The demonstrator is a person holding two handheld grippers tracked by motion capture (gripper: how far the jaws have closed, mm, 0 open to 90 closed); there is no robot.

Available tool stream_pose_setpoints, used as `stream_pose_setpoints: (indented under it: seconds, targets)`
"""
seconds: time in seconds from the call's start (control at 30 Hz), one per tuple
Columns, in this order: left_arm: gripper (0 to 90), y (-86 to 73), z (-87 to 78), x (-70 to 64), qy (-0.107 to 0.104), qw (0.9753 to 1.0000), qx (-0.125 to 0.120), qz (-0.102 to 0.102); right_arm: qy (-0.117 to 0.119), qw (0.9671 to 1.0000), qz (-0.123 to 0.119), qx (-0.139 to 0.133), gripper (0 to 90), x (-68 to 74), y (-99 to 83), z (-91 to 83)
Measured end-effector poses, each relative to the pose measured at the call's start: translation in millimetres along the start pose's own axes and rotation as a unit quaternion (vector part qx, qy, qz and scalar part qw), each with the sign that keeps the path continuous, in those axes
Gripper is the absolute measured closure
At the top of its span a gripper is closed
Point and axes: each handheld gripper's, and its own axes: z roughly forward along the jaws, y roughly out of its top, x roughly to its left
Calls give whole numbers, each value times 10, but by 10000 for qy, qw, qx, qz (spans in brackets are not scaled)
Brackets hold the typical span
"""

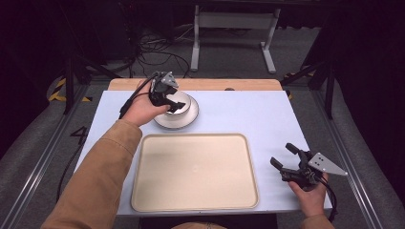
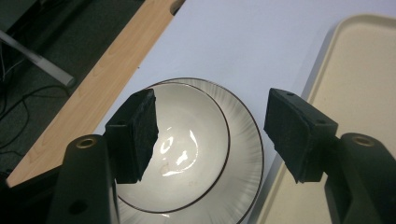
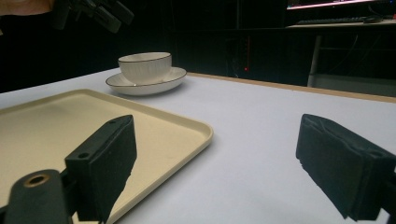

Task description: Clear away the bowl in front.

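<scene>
Both jaw pairs gape — left hand-held gripper (image 1: pixel 168 98) over bowl (image 2: pixel 180 154), right hand-held gripper (image 1: pixel 285 157) beside tray (image 1: pixel 143 191) edge.

Tan sleeve (image 1: pixel 95 176), black left gripper (image 1: pixel 168 102), black right gripper (image 1: pixel 284 156) with grey three-cornered plate, trailing black cables

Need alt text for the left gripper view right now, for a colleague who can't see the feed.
The left gripper, jaws open, hovers above a white bowl that sits on a ribbed white plate. A cream tray lies to the right on the pale blue table.
</scene>
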Motion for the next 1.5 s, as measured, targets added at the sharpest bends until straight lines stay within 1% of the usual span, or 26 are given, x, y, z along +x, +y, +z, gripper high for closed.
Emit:
stream_pose_setpoints:
  seconds: [0.13, 0.2, 0.23, 0.3, 0.47, 0.53, 0.7, 0.8, 0.9, 1.03, 1.1, 1.13, 1.17, 1.2, 1.23, 1.27, 1.3, 1.33, 1.4, 1.43, 1.47, 1.5]
  targets:
    - [340, -1, 57, 15, -75, 9998, 122, 120, 15, 10000, -7, -2, 127, 2, 0, -2]
    - [346, -2, 87, 30, -98, 9996, 212, 180, 11, 10000, -19, -14, 127, 4, -2, -4]
    - [346, -5, 102, 35, -79, 9995, 242, 184, 11, 10000, -31, -13, 127, 4, -2, -5]
    - [350, -17, 141, 55, -119, 9992, 307, 204, 3, 10000, -45, -20, 127, 7, -2, -5]
    - [371, -54, 250, 84, -187, 9978, 548, 322, -3, 10000, -51, -13, 127, 7, -2, -4]
    - [370, -62, 298, 90, -197, 9967, 674, 409, 4, 10000, -48, 0, 127, 6, -1, -2]
    - [370, -76, 412, 80, -298, 9947, 863, 469, -1, 10000, -45, 7, 127, 8, 0, 0]
    - [380, -88, 478, 80, -358, 9928, 1015, 534, -6, 10000, -50, 11, 127, 10, 0, 2]
    - [389, -109, 530, 81, -364, 9911, 1148, 565, 5, 10000, -36, 18, 129, 8, 1, 2]
    - [389, -132, 593, 77, -379, 9892, 1282, 603, 24, 10000, -48, 15, 141, 7, 1, 1]
    - [401, -140, 615, 77, -380, 9891, 1284, 611, 39, 10000, -57, 4, 147, 9, 0, -1]
    - [406, -139, 621, 79, -380, 9884, 1329, 625, 42, 10000, -60, 1, 147, 9, 0, -1]
    - [407, -144, 633, 74, -381, 9882, 1362, 596, 45, 10000, -62, -2, 149, 9, 0, -2]
    - [411, -149, 648, 75, -362, 9879, 1375, 622, 50, 10000, -64, -4, 150, 10, -1, -3]
    - [422, -153, 664, 73, -377, 9868, 1446, 623, 50, 10000, -62, -10, 150, 11, -1, -3]
    - [431, -160, 679, 72, -375, 9869, 1438, 630, 59, 10000, -63, -9, 150, 11, -1, -4]
    - [438, -159, 692, 77, -385, 9858, 1492, 673, 62, 10000, -63, -11, 151, 10, -1, -4]
    - [442, -163, 704, 71, -397, 9855, 1522, 631, 64, 10000, -64, -14, 151, 10, -1, -4]
    - [452, -168, 732, 74, -421, 9852, 1532, 646, 71, 10000, -65, -14, 151, 9, -1, -5]
    - [458, -168, 742, 73, -432, 9842, 1584, 657, 71, 10000, -67, -15, 151, 8, -1, -5]
    - [462, -177, 764, 67, -445, 9840, 1598, 654, 74, 10000, -66, -14, 150, 8, -1, -5]
    - [474, -178, 779, 61, -459, 9820, 1693, 701, 79, 9999, -69, -12, 152, 7, -1, -4]
